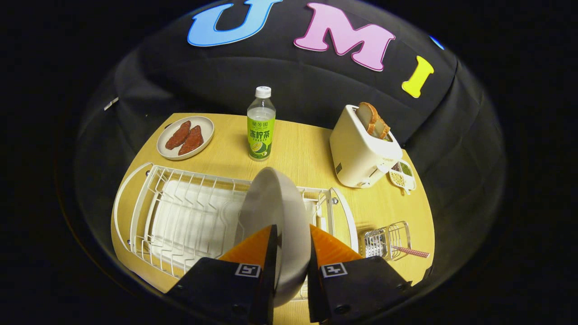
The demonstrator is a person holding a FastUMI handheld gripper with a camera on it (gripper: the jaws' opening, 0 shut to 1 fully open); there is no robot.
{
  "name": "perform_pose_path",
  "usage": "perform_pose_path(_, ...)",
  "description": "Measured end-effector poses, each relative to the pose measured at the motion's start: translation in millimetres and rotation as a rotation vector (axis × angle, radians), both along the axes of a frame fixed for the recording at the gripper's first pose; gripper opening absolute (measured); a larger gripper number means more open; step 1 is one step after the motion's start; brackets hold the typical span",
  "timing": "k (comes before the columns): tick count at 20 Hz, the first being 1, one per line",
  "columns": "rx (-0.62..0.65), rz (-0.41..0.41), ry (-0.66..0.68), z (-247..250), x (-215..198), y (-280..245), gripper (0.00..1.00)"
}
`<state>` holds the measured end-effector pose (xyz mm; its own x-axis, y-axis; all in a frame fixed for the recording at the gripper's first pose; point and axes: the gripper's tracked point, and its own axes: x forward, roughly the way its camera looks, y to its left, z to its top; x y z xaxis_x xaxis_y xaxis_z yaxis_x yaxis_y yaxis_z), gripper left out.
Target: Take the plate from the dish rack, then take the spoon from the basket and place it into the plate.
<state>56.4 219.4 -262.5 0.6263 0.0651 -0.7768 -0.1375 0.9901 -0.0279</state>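
Where the light wooden tabletop [307, 153] begins on the left, a small round beige dish [185, 137] carries two reddish-brown slices of meat [184, 137]. Nearer the gripper, a white wire dish rack [180, 216] with a white drip tray stretches across the table's near side. Beyond the rack, near the table's far edge, stands a clear plastic bottle with a green label and white cap [261, 124]. Standing on edge at the right part of the rack is the round pale grey plate [275, 216], its lower rim caught between the two fingers of the gripper [292, 243], which pinch it from either side. Right of the bottle sits a cream toaster [361, 151] with slices of brown bread [374, 121] poking from its slot, and a small white divided tray of grains [403, 175] touches its right side. Just right of the rack is a small wire basket [387, 240], from which the spoon's red-and-white checked handle [411, 251] sticks out to the right.
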Motion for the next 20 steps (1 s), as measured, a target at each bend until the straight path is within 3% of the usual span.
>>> perform_pose_path(9, -0.151, 0.022, -0.175, 54.6, 32.9, -19.2, 0.29)
perform_pose_path(15, 0.142, -0.032, -0.189, 90.0, 19.8, -42.3, 0.29)
perform_pose_path(20, 0.308, -0.042, -0.173, 107.3, -11.4, -89.0, 0.29)
